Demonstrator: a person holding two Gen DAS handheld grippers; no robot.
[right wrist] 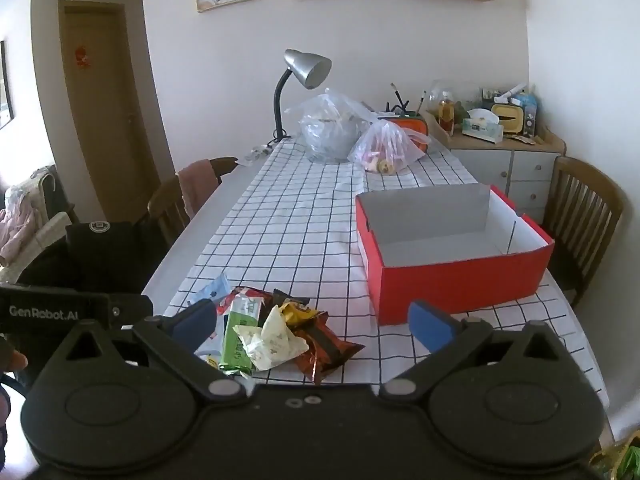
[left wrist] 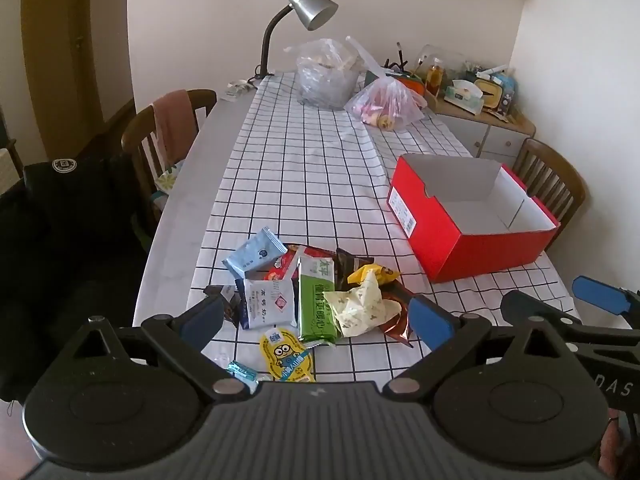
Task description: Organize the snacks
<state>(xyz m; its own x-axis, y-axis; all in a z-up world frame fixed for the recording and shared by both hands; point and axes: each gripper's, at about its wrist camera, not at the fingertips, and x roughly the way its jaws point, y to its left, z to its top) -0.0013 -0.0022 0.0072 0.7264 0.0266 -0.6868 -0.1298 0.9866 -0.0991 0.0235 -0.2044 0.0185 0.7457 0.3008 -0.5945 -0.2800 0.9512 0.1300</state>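
A pile of snack packets lies on the checkered tablecloth near the front edge: a green packet (left wrist: 317, 300), a white packet (left wrist: 269, 303), a light blue packet (left wrist: 256, 255), a cream wrapper (left wrist: 362, 307), a yellow Minion packet (left wrist: 286, 355) and a brown-red bag (right wrist: 320, 350). An open, empty red box (left wrist: 472, 236) stands to the right of the pile; it also shows in the right wrist view (right wrist: 456, 276). My left gripper (left wrist: 318, 320) is open above the pile and holds nothing. My right gripper (right wrist: 314, 322) is open, empty, over the pile's right side.
Two plastic bags (left wrist: 326, 74) and a grey desk lamp (left wrist: 310, 8) stand at the table's far end. Wooden chairs stand at the left (left wrist: 168, 128) and right (right wrist: 584, 216). A cabinet (right wrist: 504, 160) with clutter is at the back right.
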